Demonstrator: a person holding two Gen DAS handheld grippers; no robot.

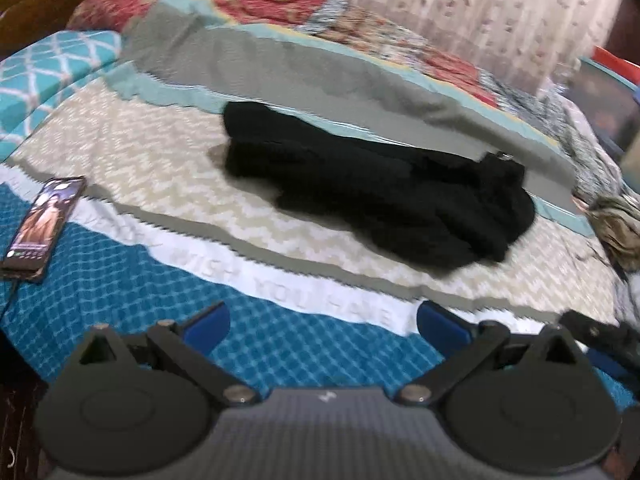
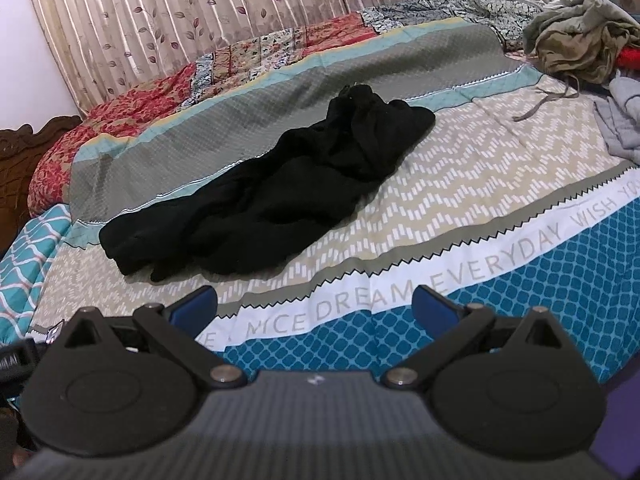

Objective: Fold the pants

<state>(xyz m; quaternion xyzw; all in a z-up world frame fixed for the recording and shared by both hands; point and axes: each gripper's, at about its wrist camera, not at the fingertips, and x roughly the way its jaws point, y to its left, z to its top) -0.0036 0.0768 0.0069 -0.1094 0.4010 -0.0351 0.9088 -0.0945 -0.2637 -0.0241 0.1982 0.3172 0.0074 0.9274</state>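
Observation:
Black pants lie crumpled in a long heap on the patterned bedspread, also seen in the right wrist view. My left gripper is open and empty, held over the blue band near the bed's front edge, well short of the pants. My right gripper is open and empty too, over the white lettered stripe, short of the pants' near end. The left wrist view is motion-blurred.
A phone with a lit screen lies on the bed at the left. A pile of olive and grey clothes sits at the far right. Quilts and a curtain line the back. A teal pillow is at the left.

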